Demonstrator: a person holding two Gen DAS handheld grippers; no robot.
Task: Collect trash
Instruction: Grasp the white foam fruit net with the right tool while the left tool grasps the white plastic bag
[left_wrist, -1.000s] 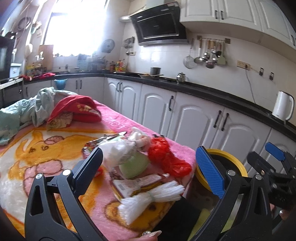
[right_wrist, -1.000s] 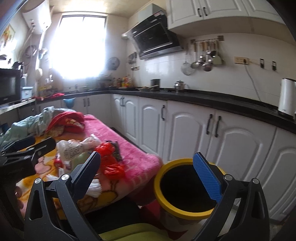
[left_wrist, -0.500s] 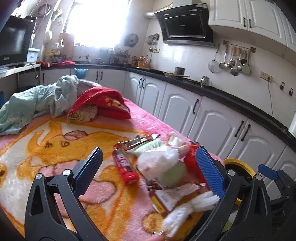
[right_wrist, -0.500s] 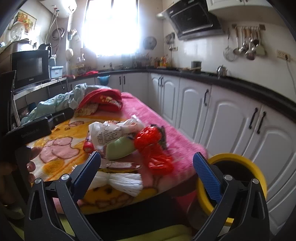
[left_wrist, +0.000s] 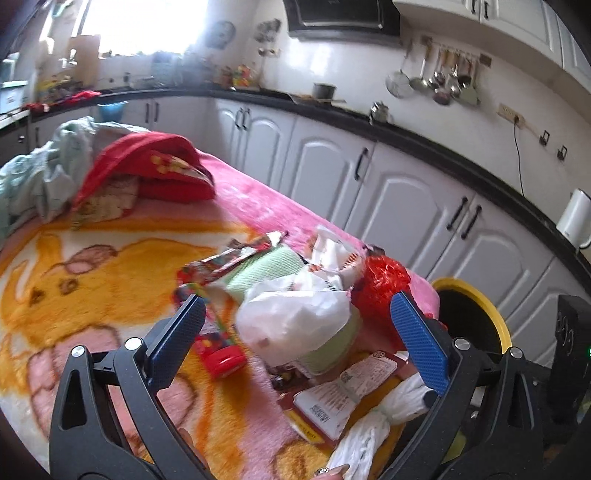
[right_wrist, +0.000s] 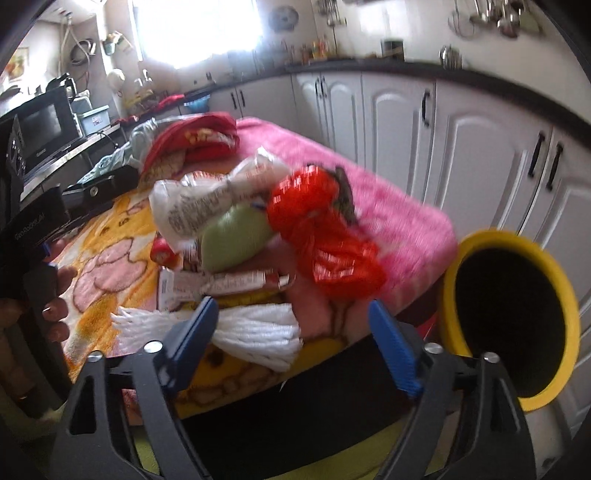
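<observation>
A heap of trash lies on the near corner of a blanket-covered table: a white plastic bag, a green pouch, a red plastic bag, a red tube, a printed packet and a white foam net. My left gripper hovers open above the white bag. My right gripper hangs just over the foam net, its jaws closing, with the net's right half between them and the pads not pressing it. A yellow-rimmed bin stands beside the table corner.
Red and pale green cloths are piled at the far end of the pink and orange blanket. White cabinets under a dark counter run along the right. A white kettle stands on the counter.
Both grippers have swung left from the bin toward the trash heap and dipped lower. The right gripper's jaws have narrowed over the foam net.
</observation>
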